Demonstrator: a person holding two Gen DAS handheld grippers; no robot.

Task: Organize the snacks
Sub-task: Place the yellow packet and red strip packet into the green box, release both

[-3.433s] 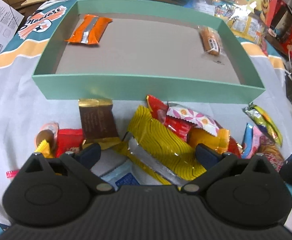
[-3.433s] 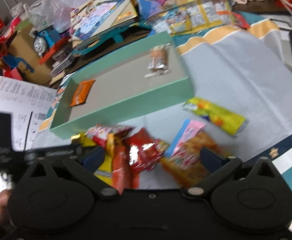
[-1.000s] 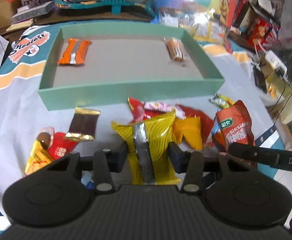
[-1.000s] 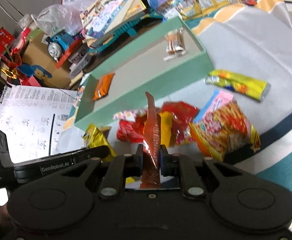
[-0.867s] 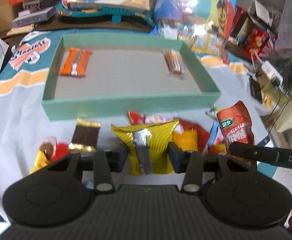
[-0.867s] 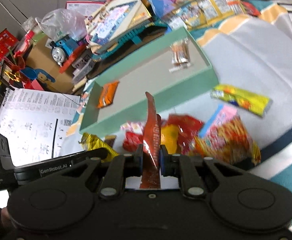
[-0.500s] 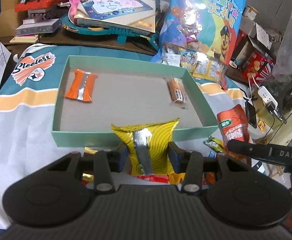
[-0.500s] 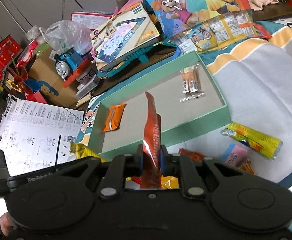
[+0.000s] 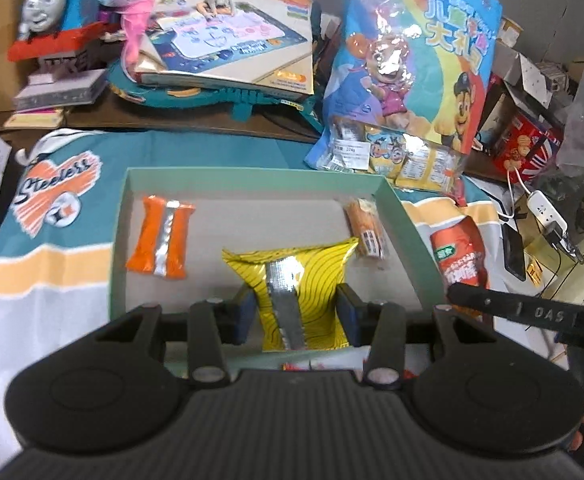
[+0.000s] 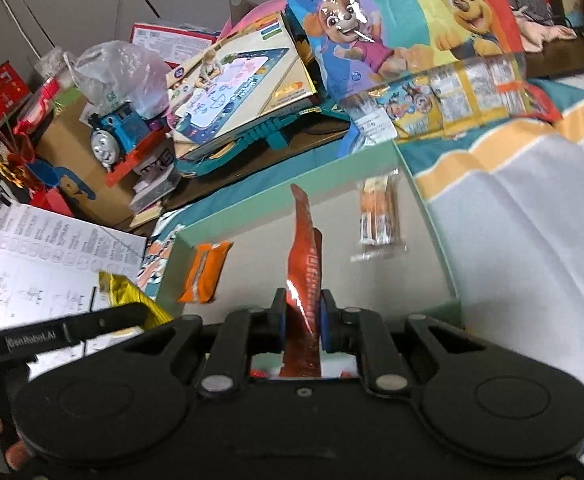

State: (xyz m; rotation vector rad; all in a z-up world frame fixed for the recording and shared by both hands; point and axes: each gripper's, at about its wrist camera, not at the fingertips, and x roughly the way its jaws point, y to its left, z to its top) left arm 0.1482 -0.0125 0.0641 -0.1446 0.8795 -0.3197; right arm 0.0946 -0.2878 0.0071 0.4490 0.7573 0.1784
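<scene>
My left gripper (image 9: 295, 312) is shut on a yellow snack bag (image 9: 292, 276) and holds it above the near part of the green tray (image 9: 118, 240). My right gripper (image 10: 300, 314) is shut on a red-orange snack pouch (image 10: 305, 256), held edge-on above the tray's (image 10: 431, 216) near side; the pouch also shows in the left wrist view (image 9: 457, 254) at the tray's right. In the tray lie an orange packet (image 9: 160, 237) at the left and a brown wafer packet (image 9: 365, 227) at the far right. Both show in the right wrist view: orange packet (image 10: 206, 266), wafer packet (image 10: 377, 216).
Behind the tray stand a toy train (image 9: 52, 12), a drawing-mat box (image 9: 228, 40) and a large cartoon snack bag (image 9: 415, 64). A printed sheet (image 10: 40, 260) lies at the left. A power strip (image 9: 545, 210) and phone (image 9: 513, 252) are at the right. A few loose snacks peek out under my left gripper.
Both grippers closed on their snacks, lifted them off the pile and carried them forward over the tray. The loose snack pile has dropped out of sight below the grippers.
</scene>
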